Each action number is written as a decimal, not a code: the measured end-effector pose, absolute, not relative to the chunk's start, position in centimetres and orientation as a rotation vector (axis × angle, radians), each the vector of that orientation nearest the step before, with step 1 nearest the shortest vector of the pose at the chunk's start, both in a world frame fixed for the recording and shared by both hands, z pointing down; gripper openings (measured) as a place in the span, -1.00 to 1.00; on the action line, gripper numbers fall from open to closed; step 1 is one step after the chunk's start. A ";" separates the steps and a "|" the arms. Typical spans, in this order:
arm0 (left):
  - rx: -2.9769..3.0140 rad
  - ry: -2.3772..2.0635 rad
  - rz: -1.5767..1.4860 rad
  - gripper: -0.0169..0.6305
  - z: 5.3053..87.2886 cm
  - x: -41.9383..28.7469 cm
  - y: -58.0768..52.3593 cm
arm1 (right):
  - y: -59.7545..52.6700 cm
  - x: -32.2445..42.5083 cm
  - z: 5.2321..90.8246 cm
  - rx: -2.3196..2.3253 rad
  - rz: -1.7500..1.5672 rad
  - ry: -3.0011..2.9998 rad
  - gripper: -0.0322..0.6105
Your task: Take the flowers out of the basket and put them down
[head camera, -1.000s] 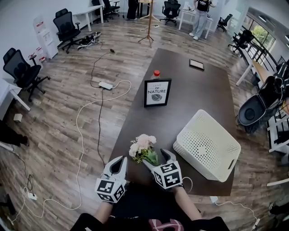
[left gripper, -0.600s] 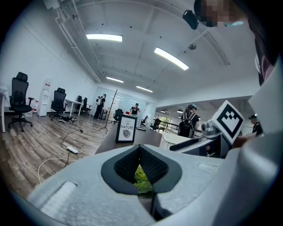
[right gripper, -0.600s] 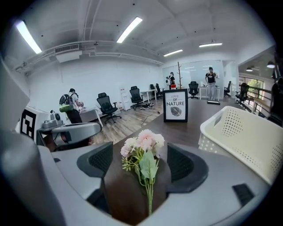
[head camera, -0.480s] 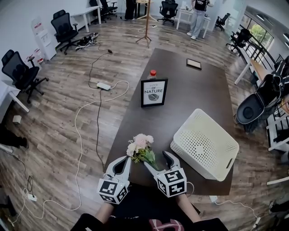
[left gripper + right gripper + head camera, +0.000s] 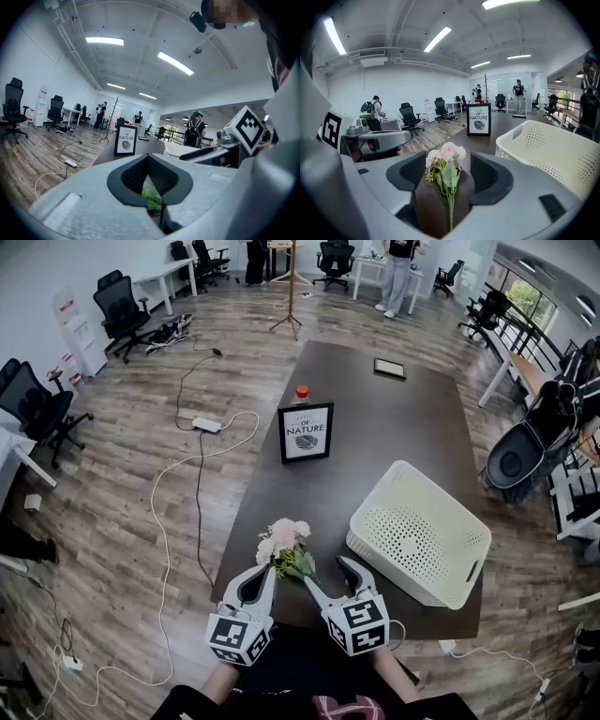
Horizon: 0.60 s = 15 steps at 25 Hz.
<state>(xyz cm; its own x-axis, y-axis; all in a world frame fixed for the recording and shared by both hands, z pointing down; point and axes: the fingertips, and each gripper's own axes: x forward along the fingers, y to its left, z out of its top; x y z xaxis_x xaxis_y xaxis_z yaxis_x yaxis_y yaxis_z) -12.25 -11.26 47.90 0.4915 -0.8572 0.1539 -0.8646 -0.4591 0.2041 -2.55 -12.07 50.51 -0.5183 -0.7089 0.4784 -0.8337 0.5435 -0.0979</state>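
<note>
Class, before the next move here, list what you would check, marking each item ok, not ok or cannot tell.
1. Flowers out of the white basket: ok.
2. Flowers lying on the table: ok, as far as the views show.
3. Right gripper pads clear of the stem: ok. Its jaws have just been closing, with the stem between them but not pressed.
4. Left gripper free of the flowers: cannot tell. Its jaws are together, with green leaves just behind them.
5. Framed sign apart from the flowers: ok.

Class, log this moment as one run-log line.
flowers: on table, out of basket | right gripper: jaws open, just been closing, stem between | left gripper: jaws together
</note>
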 end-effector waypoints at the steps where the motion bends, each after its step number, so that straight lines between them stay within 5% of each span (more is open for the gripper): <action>1: 2.488 -1.461 0.043 -0.92 47.9 -12.1 -11.3 | -12.1 -2.5 50.4 1.268 0.441 -2.398 0.03; 15: 2.524 -1.416 0.034 -0.92 47.5 -10.3 -11.3 | -11.7 -0.6 49.9 1.395 0.419 -2.385 -0.34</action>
<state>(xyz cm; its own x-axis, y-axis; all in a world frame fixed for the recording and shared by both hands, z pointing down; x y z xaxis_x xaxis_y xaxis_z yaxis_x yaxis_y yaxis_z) -10.28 -11.33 47.54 0.5284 -0.8375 0.1395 -0.8431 -0.4983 0.2021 -0.59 -11.72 49.93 -0.4569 -0.7757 0.4354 -0.8776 0.4729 -0.0784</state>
